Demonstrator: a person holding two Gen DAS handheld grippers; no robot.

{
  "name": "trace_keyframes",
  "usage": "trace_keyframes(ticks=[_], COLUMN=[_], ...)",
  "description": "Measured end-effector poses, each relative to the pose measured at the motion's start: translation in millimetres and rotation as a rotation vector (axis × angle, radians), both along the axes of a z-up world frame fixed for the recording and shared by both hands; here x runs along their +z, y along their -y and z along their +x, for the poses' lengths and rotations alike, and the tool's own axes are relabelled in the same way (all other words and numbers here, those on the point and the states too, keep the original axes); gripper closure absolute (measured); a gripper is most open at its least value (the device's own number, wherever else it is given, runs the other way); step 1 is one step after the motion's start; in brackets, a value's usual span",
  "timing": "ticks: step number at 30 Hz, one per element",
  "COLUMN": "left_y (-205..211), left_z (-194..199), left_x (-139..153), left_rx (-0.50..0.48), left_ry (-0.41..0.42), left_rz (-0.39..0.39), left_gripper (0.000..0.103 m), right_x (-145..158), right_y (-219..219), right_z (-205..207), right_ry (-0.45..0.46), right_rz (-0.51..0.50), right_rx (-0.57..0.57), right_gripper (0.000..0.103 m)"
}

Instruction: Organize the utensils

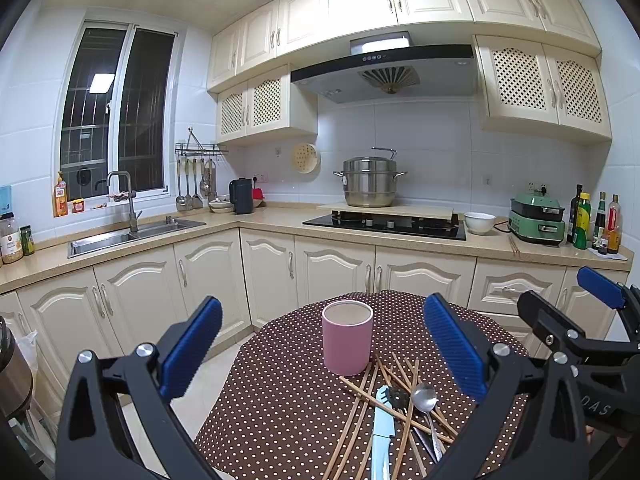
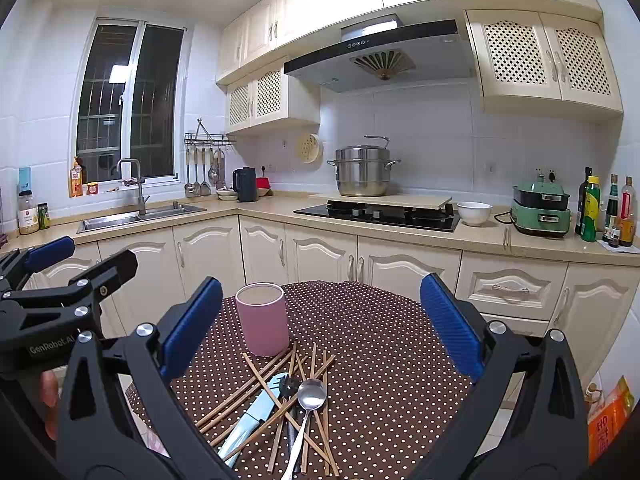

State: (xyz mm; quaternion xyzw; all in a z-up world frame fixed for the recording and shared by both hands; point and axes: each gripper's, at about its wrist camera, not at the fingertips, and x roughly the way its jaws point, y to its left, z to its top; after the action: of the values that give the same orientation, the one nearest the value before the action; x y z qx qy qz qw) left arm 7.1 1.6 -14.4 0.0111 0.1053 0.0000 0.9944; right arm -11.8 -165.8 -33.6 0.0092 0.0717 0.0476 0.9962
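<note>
Grippers both spread wide, nothing between the pads. Left gripper and right gripper hang side by side above the near edge of a round table, each angled slightly down.

View differences: left wrist view catches the right gripper at its right edge; right wrist view catches the left gripper at its left edge, plus part of a hand under it. Only the right wrist view shows an orange packet low at far right. Only the left wrist view shows a dark rounded vessel at its left edge, too cropped to identify.

Materials: ribbed blue pads on black frames. Tablecloth brown with white dots. Pink cup, a plain cylinder with matte finish, stands upright near table centre; inside looks empty from what shows. Just in front of it, a loose crossed pile: thin wooden chopsticks, a shiny metal spoon, a black slotted utensil and a pale blue handled knife. Chopstick tips touch or nearly touch the cup base.

Far counter: stainless stacked steamer pot on a board over the stove, white bowl, green cooker, bottles at right.
</note>
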Motion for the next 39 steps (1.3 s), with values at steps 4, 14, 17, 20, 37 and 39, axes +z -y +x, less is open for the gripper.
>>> trace_keyframes(ticks=[4, 14, 17, 20, 37, 39], left_y=[-1.2, -2.5, -1.6, -1.0, -0.2, -0.1], left_z=[-2.9, -3.2, -2.2, -0.9, 0.6, 2.0], left_x=[2.8, 2.5, 3.9, 4.6, 5.2, 4.9], left_rx=[-0.001, -0.001, 0.0, 0.001, 0.004, 0.006], left_ry=[-0.001, -0.004, -0.009, -0.011, -0.019, -0.023], left_rz=[0.002, 0.001, 0.0, 0.0, 0.002, 0.004], left_gripper=[0.004, 0.004, 0.004, 0.004, 0.004, 0.004], right_x=[-1.0, -4.2, -4.3, -4.3, -6.2, -7.4], right_y=[1.5, 4.3, 3.8, 3.6, 2.5, 2.6], right_z=[0.6, 1.1, 1.8, 2.2, 6.9, 8.0], right_ry=[-0.003, -0.007, -0.009, -0.008, -0.019, -0.024], right_rz=[0.003, 0.013, 0.011, 0.011, 0.013, 0.012], right_rx=[0.0, -0.001, -0.004, -0.004, -0.001, 0.0], right_gripper=[0.006, 0.006, 0.006, 0.006, 0.006, 0.006])
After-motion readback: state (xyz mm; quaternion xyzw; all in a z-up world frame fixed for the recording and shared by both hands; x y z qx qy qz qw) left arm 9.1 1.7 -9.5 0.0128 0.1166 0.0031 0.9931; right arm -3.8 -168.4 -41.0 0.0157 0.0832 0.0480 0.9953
